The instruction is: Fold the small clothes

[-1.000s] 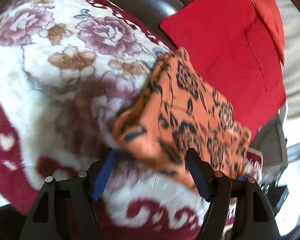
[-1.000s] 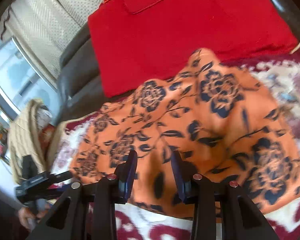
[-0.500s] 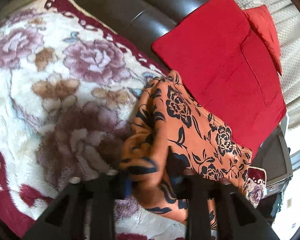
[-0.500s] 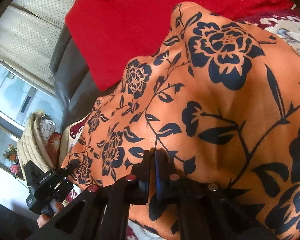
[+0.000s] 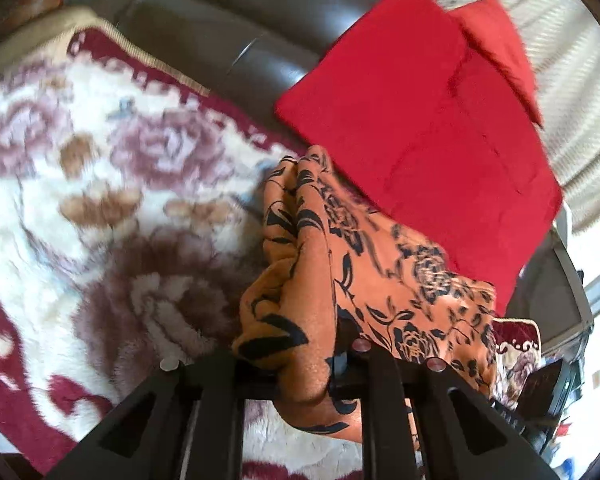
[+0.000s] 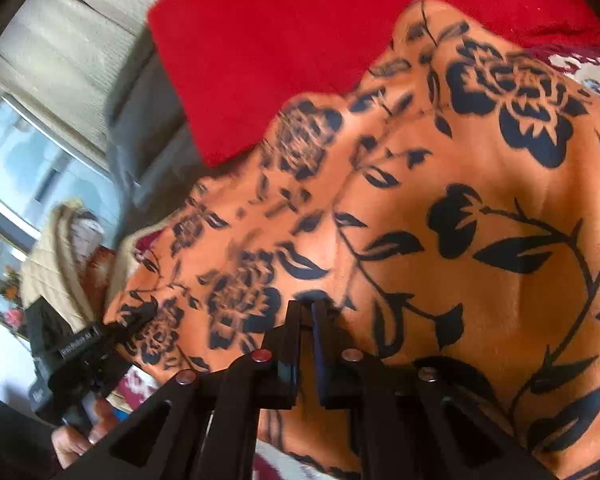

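Left wrist view: my left gripper (image 5: 300, 364) has its jaws closing, and a bunched fold of the orange floral garment (image 5: 380, 280) sits between them, draped over the fingers. Pads look pressed into the cloth. The garment runs from the jaws up and away toward the red cushion (image 5: 420, 128), its far tip just touching the cushion's lower edge. Under it is the floral fleece blanket (image 5: 100, 200), cream with maroon border and purple-brown roses, spread over a dark leather sofa (image 5: 240, 40). A 2nd, smaller red cushion (image 5: 496, 36) overlaps the top corner of the first. Pale woven curtain (image 5: 572, 80) at far right. View is motion-blurred on the blanket.

Right wrist view: my right gripper (image 6: 306, 312) is pinched nearly fully closed, only a sliver between the 2 fingers, tips nipping a thin layer of the same orange garment (image 6: 480, 240) at its near edge. The fabric fills most of the frame, black rose print, rising into ridges toward the red cushion (image 6: 300, 40) behind it. At lower left I see the left gripper (image 6: 136, 316) from the side, its tip buried in the garment's far corner, with a person's hand (image 6: 80, 436) on its grip below. Window (image 6: 32, 168) and curtain (image 6: 68, 40) at left. A cream quilted item (image 6: 56, 264) lies beside the sofa arm; can't tell what it is.
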